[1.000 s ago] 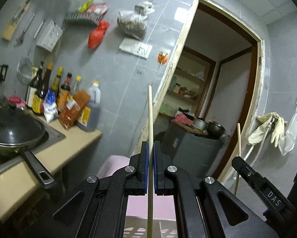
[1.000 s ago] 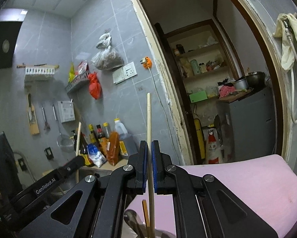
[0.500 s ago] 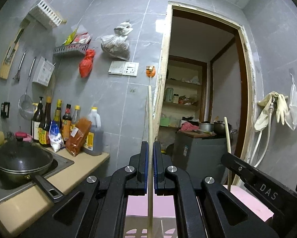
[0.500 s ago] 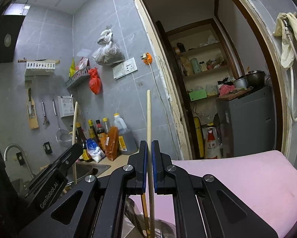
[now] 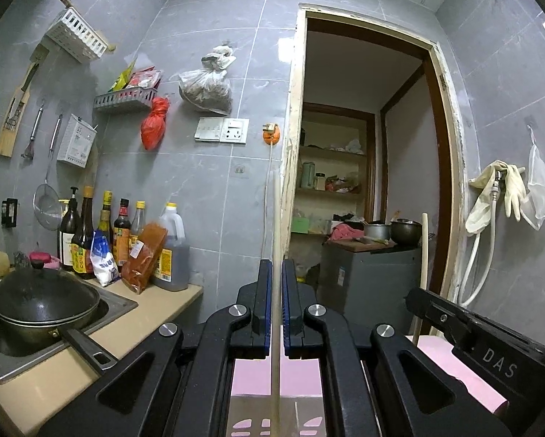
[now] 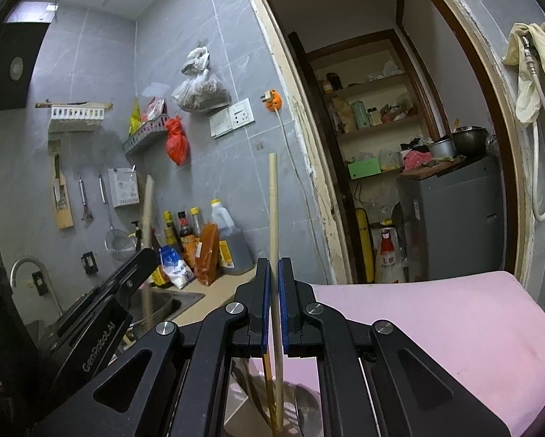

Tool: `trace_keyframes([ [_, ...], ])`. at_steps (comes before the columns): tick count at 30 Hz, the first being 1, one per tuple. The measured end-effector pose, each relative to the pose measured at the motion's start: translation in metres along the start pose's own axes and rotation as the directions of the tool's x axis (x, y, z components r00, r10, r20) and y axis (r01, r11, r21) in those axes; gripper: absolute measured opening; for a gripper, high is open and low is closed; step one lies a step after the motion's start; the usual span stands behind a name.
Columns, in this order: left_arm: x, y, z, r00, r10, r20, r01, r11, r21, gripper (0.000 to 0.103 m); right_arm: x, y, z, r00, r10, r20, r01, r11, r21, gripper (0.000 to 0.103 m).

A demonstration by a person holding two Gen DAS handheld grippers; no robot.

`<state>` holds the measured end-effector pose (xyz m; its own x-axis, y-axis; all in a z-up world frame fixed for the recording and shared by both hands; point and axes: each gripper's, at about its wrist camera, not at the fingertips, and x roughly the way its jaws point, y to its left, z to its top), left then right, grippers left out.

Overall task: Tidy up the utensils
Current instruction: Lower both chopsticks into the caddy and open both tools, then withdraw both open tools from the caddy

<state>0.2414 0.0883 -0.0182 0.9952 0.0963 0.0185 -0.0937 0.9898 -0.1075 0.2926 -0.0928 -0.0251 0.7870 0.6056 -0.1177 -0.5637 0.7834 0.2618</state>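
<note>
Since a second ago the left view has swung level: the wall and doorway now stand upright, and the right gripper's black body sits lower at the frame's right edge. The right view has barely shifted.

Each tool is clamped on one chopstick. The left gripper (image 5: 277, 273) pinches a pale chopstick (image 5: 275, 225) that stands upright, its top against the grey wall. The right gripper (image 6: 271, 273) pinches a second chopstick (image 6: 273, 211), also upright, its lower end reaching down beside other utensils (image 6: 269, 382) over a white slotted basket (image 5: 272, 426) (what else lies there is too dark to tell).

To do this step well, I judge the sticks should stay vertical and be lowered straight down into the same compartment, with the jaws parted only once the tips are seated, so neither stick topples out against the pink pad (image 6: 436, 320).

Count: two grippers, two held chopsticks, one basket. On the counter stand about six bottles (image 5: 85, 233), one jug (image 5: 172, 251) and one lidded wok (image 5: 39, 302).
</note>
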Motion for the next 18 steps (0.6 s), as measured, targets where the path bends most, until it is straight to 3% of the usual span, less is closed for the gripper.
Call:
trace_keyframes([
  [2, -0.001, 0.0, 0.0, 1.0, 0.0, 0.0, 0.0, 1.0, 0.0, 0.007, -0.003, 0.002, -0.001, 1.0, 0.003, -0.006, -0.003, 1.0, -0.009, 0.003],
  [5, -0.003, 0.002, -0.001, 1.0, 0.008, -0.002, -0.008, 1.0, -0.013, 0.021, -0.004, 0.003, -0.003, 1.0, 0.006, -0.018, -0.007, 1.0, -0.016, 0.003],
  [11, -0.006, 0.006, -0.001, 0.999, 0.005, -0.04, -0.006, 1.0, -0.023, 0.024, -0.008, 0.007, -0.004, 1.0, 0.005, -0.03, -0.006, 1.0, -0.025, 0.004],
  [13, -0.007, 0.008, 0.002, 0.998, -0.002, -0.057, 0.0, 0.999, -0.035, 0.032, -0.01, 0.007, -0.002, 1.0, 0.002, -0.029, -0.003, 1.0, -0.026, 0.004],
  [18, -0.011, 0.011, 0.013, 0.995, -0.028, -0.092, 0.023, 0.999, -0.049, 0.033, -0.018, 0.01, 0.006, 1.0, -0.007, -0.029, 0.006, 0.999, -0.035, 0.007],
])
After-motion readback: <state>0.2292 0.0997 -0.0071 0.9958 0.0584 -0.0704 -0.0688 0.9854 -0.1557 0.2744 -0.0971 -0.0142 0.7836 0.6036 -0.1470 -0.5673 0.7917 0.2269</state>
